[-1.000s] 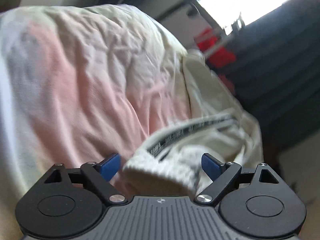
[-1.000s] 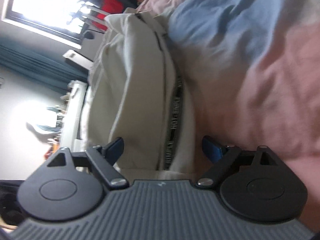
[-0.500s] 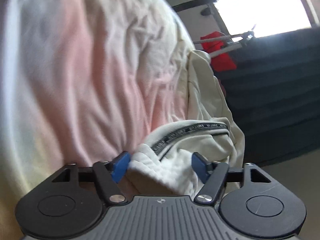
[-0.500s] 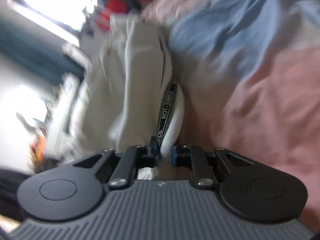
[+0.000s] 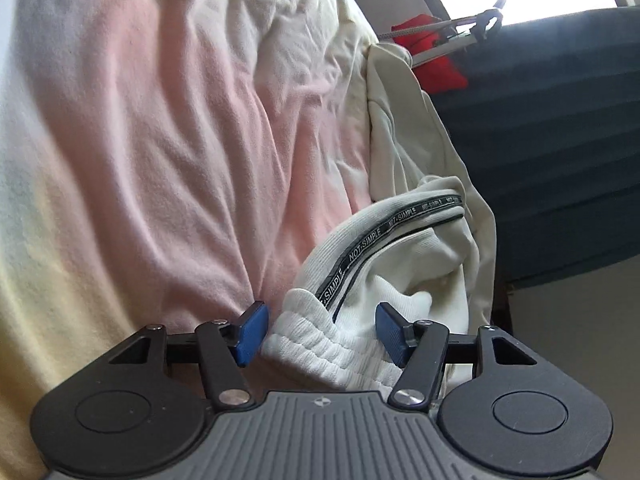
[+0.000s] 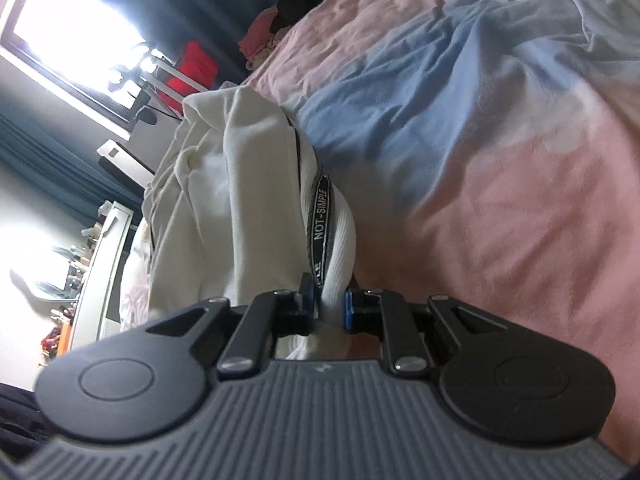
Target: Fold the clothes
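Observation:
A cream garment (image 5: 404,240) with a ribbed hem and a black "NOT-SIMPLE" tape lies bunched on the pastel bedsheet (image 5: 160,140). In the left wrist view my left gripper (image 5: 320,334) is open, its blue pads on either side of the ribbed hem, not pressing it. In the right wrist view the same garment (image 6: 240,200) trails away toward the window. My right gripper (image 6: 327,306) is shut on the ribbed hem beside the black tape.
The bedsheet (image 6: 500,160) is pink, blue and white and wrinkled. A red cloth on a drying rack (image 5: 432,60) hangs past the bed's edge, by dark curtains (image 5: 560,140). A white shelf with small items (image 6: 100,264) stands at the left.
My right gripper went from open around the hem to shut on it. My left gripper's pads have narrowed around the ribbed hem and moved closer to it.

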Demonstrator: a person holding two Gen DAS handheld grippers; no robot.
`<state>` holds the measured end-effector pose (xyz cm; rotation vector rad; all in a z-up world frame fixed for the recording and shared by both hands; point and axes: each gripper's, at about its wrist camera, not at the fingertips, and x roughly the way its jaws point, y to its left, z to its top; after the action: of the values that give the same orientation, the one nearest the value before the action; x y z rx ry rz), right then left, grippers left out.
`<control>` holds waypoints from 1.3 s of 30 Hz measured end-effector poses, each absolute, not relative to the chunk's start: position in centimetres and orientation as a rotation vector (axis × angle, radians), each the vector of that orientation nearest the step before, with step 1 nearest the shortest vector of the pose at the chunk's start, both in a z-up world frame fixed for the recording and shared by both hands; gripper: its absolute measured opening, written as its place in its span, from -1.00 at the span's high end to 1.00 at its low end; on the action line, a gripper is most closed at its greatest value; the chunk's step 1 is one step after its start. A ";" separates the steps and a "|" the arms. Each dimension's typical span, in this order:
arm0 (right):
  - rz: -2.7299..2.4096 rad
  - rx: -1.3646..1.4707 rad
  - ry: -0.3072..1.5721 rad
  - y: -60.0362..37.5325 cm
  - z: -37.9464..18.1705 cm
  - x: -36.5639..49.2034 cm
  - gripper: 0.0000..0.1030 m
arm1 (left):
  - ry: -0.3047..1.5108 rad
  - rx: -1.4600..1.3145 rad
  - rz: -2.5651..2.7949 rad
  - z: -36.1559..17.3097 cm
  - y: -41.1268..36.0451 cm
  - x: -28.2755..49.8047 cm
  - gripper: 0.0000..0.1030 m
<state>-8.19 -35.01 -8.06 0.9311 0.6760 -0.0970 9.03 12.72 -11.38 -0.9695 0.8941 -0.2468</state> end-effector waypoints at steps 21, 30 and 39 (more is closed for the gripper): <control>0.381 1.072 0.660 -17.7 -4.7 -7.4 0.69 | 0.571 -0.534 -0.004 5.7 22.0 15.0 0.72; 0.684 0.978 0.719 2.1 -4.5 1.6 0.78 | 0.563 -0.222 0.217 9.0 29.5 25.4 0.73; 0.727 0.877 0.892 11.9 -9.5 10.4 0.75 | 0.675 -0.127 0.248 -0.1 33.2 33.7 0.70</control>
<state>10.43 11.90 -9.54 0.8772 0.8919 0.7275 33.66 33.20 -0.06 -0.1265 0.6750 0.2478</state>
